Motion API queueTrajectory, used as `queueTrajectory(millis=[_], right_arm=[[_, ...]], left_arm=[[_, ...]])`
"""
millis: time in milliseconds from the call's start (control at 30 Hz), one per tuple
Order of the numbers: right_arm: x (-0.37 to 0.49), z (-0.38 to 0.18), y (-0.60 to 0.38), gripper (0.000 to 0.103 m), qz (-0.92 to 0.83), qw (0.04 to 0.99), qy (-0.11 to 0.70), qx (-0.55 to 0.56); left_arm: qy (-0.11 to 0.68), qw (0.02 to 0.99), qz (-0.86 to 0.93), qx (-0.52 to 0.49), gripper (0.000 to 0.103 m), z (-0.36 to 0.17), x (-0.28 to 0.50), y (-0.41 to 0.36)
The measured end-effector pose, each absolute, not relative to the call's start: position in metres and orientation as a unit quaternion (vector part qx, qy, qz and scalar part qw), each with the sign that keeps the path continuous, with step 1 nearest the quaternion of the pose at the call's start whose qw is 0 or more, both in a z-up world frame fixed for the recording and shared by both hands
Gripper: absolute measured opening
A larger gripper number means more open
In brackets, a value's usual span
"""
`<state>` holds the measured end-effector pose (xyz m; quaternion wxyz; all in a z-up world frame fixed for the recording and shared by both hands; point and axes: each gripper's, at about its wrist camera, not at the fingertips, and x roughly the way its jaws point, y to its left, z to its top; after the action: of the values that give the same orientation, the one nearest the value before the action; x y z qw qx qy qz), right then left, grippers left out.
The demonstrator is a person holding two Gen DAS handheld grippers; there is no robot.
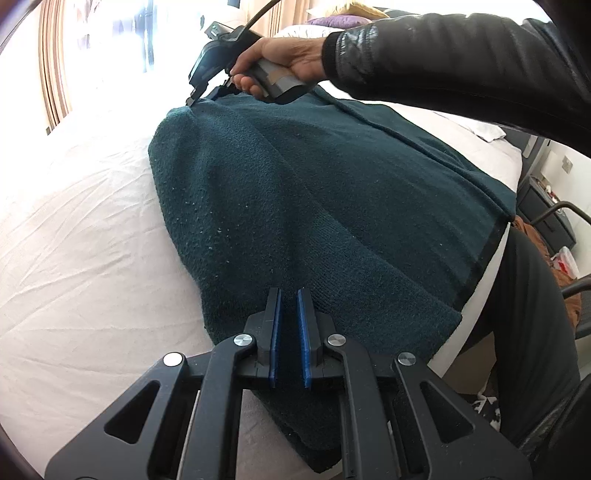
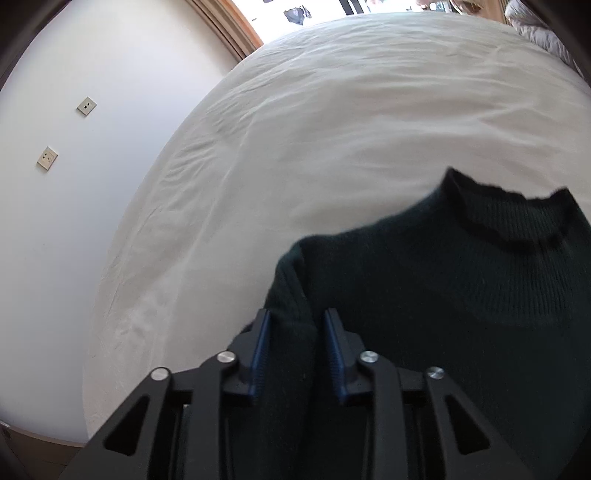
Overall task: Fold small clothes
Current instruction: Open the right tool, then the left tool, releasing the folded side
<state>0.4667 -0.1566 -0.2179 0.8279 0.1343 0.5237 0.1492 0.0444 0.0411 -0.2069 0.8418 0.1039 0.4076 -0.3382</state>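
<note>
My left tool [image 1: 289, 295] hovers slightly parted over the sweater [image 1: 314, 192]; my right tool [image 2: 297, 317] grips its shoulder fold, folding barely begun.

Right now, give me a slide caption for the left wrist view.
Left gripper over the hem of a dark green sweater on a white bed; right gripper at its far end.

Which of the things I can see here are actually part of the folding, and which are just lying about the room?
Part of the job:
- dark green sweater, spread on the bed
- left gripper, jaws narrowly apart over the hem
- right gripper, with a fold of the sweater between its jaws
- white bed sheet, the work surface

Just lying about:
- purple pillow
- wall sockets
- chair
</note>
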Motion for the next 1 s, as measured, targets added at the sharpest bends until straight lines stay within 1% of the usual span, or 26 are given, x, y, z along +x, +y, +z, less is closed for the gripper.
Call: queueTrajectory(millis=[33, 67, 167, 200, 233, 267, 333, 467, 533, 600, 633, 667, 700, 800, 867, 933, 1000], right_arm=[[0.469, -0.219, -0.157, 0.021, 0.143, 0.831, 0.519, 0.137], [0.472, -0.222, -0.162, 0.016, 0.132, 0.836, 0.513, 0.146], [0.470, -0.226, -0.172, 0.016, 0.114, 0.838, 0.501, 0.181], [0.465, -0.221, -0.174, 0.016, 0.101, 0.843, 0.499, 0.175], [0.457, -0.215, -0.174, 0.024, 0.089, 0.849, 0.496, 0.161], [0.443, -0.204, -0.174, 0.029, 0.087, 0.858, 0.483, 0.151], [0.414, -0.189, -0.172, 0.029, 0.145, 0.864, 0.453, 0.163], [0.333, -0.180, -0.149, 0.029, 0.246, 0.842, 0.446, 0.179], [0.303, -0.192, -0.134, 0.037, 0.269, 0.823, 0.464, 0.184], [0.275, -0.211, -0.120, 0.040, 0.282, 0.809, 0.485, 0.175], [0.265, -0.220, -0.115, 0.045, 0.282, 0.808, 0.491, 0.163], [0.252, -0.226, -0.115, 0.046, 0.282, 0.821, 0.474, 0.147], [0.244, -0.226, -0.118, 0.046, 0.285, 0.830, 0.458, 0.141], [0.235, -0.219, -0.133, 0.046, 0.257, 0.820, 0.475, 0.187], [0.208, -0.204, -0.150, 0.053, 0.264, 0.815, 0.458, 0.237], [0.180, -0.194, -0.153, 0.059, 0.280, 0.823, 0.432, 0.241], [0.156, -0.197, -0.163, 0.066, 0.286, 0.822, 0.427, 0.245]], left_arm=[[0.408, 0.842, -0.338, 0.104, 0.008, -0.207, 0.045, 0.041], [0.408, 0.841, -0.338, 0.105, 0.008, -0.207, 0.044, 0.042], [0.409, 0.842, -0.335, 0.108, 0.008, -0.206, 0.042, 0.041], [0.409, 0.843, -0.333, 0.109, 0.008, -0.206, 0.041, 0.041], [0.408, 0.844, -0.331, 0.108, 0.008, -0.206, 0.040, 0.041], [0.407, 0.846, -0.328, 0.108, 0.009, -0.206, 0.039, 0.040], [0.406, 0.847, -0.324, 0.110, 0.009, -0.206, 0.038, 0.039], [0.413, 0.847, -0.317, 0.105, 0.009, -0.204, 0.038, 0.038], [0.414, 0.849, -0.309, 0.114, 0.009, -0.203, 0.035, 0.036], [0.412, 0.852, -0.299, 0.123, 0.009, -0.202, 0.030, 0.034], [0.411, 0.854, -0.294, 0.123, 0.009, -0.202, 0.027, 0.033], [0.408, 0.857, -0.292, 0.120, 0.009, -0.203, 0.026, 0.034], [0.405, 0.859, -0.291, 0.117, 0.009, -0.204, 0.025, 0.034], [0.415, 0.858, -0.287, 0.097, 0.009, -0.202, 0.026, 0.037], [0.424, 0.858, -0.280, 0.079, 0.009, -0.198, 0.028, 0.039], [0.423, 0.860, -0.275, 0.075, 0.009, -0.197, 0.028, 0.039], [0.418, 0.864, -0.269, 0.082, 0.009, -0.199, 0.023, 0.038]])
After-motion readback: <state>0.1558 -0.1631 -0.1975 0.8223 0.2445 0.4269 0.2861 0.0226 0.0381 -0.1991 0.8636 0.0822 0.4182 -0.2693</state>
